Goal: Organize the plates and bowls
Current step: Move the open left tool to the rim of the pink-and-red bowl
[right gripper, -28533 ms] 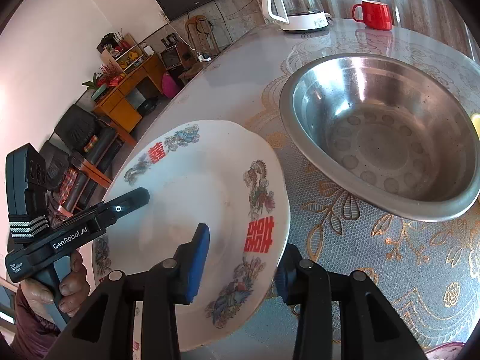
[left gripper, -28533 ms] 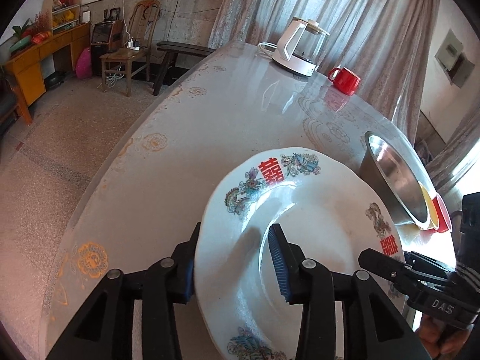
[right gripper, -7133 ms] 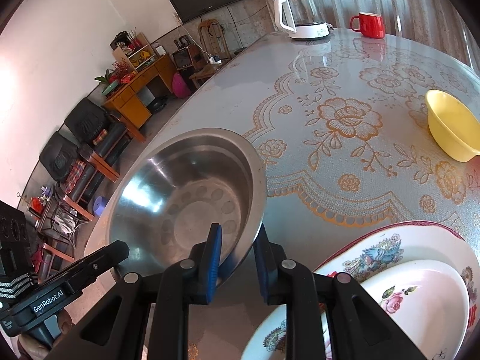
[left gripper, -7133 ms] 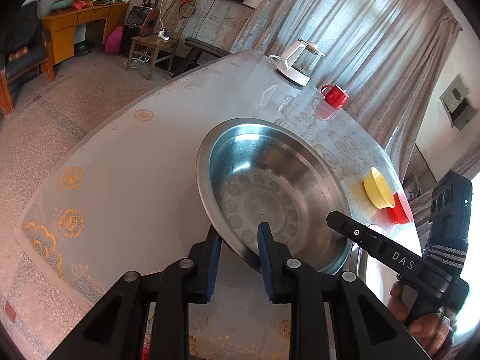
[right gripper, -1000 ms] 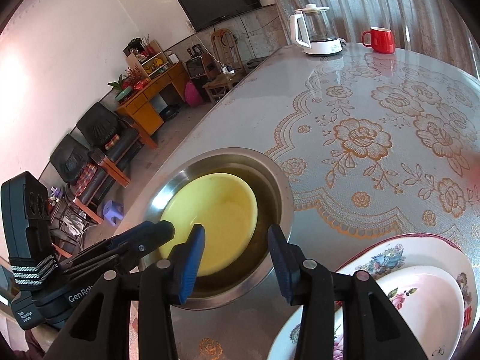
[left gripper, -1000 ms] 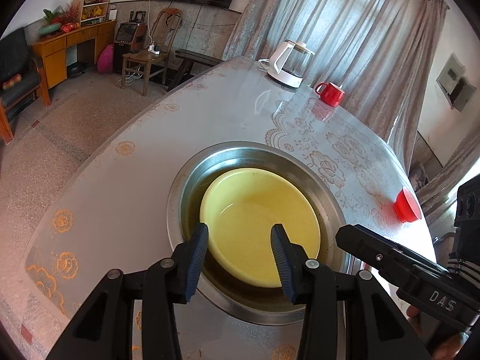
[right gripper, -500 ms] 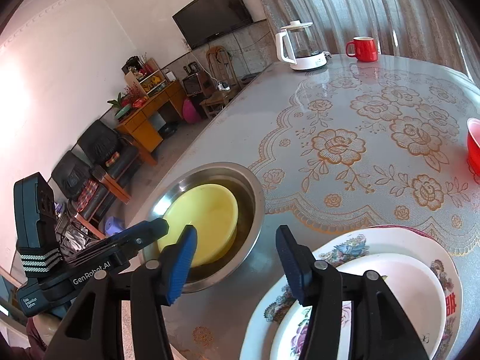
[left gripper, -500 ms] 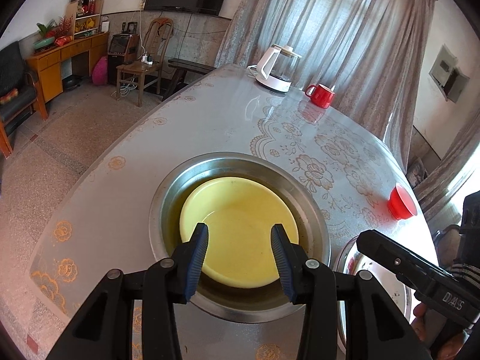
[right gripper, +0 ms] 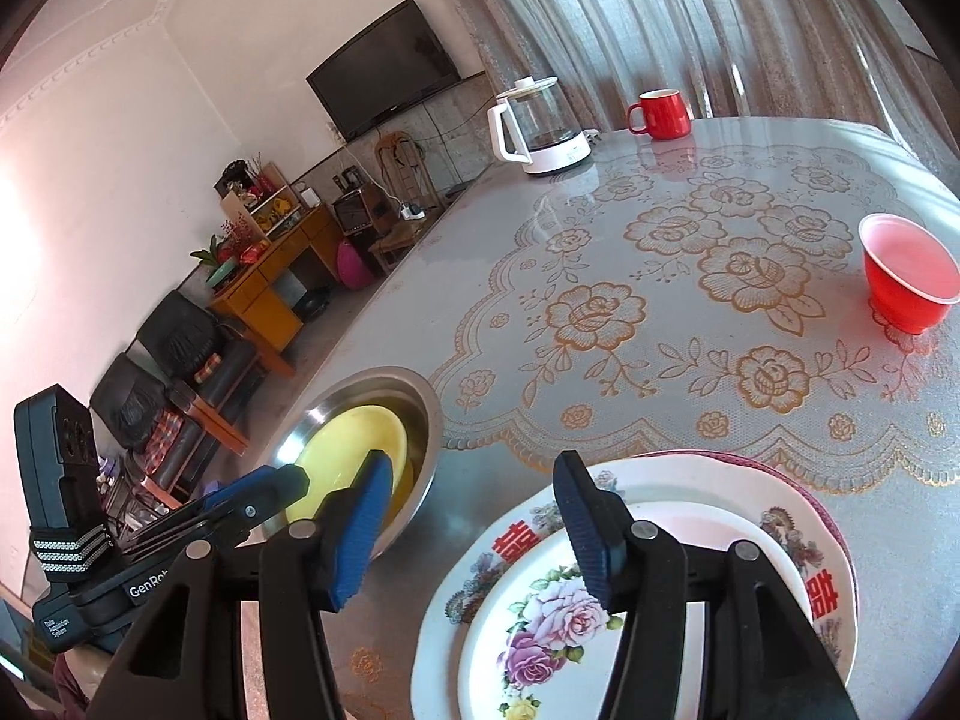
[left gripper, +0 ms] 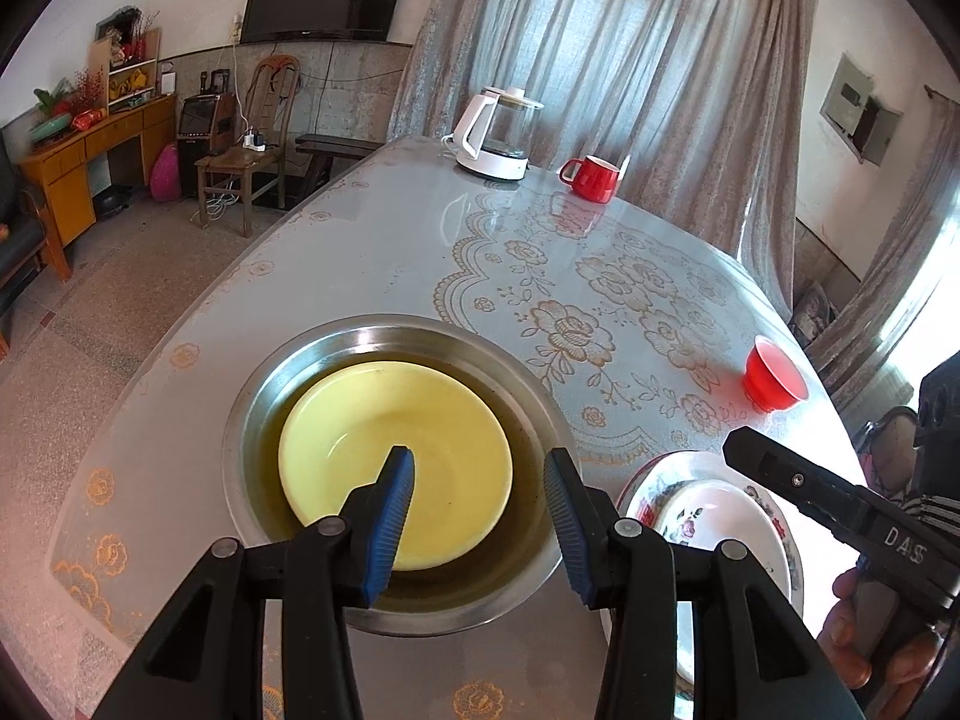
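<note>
Left wrist: left gripper (left gripper: 477, 513) above yellow bowl (left gripper: 396, 462).

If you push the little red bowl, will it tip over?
Probably not easily: the little red bowl sits upright, wide-mouthed and empty. It looks like thin plastic, so likely light, and would probably slide on the glossy table rather than tip.

"das" on the right gripper (left gripper: 840, 516), "genrob" on the left gripper (right gripper: 180, 546), red "囍" on the plate (right gripper: 822, 558).
</note>
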Demonstrator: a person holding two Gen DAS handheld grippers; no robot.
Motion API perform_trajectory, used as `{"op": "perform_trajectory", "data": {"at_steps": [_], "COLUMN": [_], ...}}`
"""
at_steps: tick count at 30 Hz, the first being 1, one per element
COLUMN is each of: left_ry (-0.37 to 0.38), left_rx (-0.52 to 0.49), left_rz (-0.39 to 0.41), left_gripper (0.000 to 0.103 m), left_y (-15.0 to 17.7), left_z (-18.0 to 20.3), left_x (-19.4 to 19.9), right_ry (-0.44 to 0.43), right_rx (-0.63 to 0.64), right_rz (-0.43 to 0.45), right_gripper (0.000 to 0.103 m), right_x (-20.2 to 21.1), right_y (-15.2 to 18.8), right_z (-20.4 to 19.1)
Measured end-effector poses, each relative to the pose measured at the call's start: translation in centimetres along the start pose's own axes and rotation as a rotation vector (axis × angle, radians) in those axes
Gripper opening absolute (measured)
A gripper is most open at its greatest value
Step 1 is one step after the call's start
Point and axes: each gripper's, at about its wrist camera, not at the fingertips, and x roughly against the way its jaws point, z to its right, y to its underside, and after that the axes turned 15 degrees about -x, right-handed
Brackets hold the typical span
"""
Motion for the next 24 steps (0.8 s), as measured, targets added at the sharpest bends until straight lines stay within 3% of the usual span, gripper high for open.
{"op": "perform_trajectory", "data": {"at_steps": [13, 24], "left_ry": [0.008, 0.042], "left_rx": [-0.063, -0.199], "left_rz": [-0.028, -0.046], "left_gripper": [0.046, 0.048], "left_y": [-0.8, -2.5], "left_z": [2.9, 7.4], "left_x": [-0.9, -2.6], "right_ry": [0.071, 0.166], "right_rx": [-0.123, -0.196], "right_rz": [0.091, 0.137], "right_gripper": [0.057, 0.057], "right_x": [3.8, 5.9], "right_y": [-1.8, -2.2], "right_z": [6.0, 10.7]}}
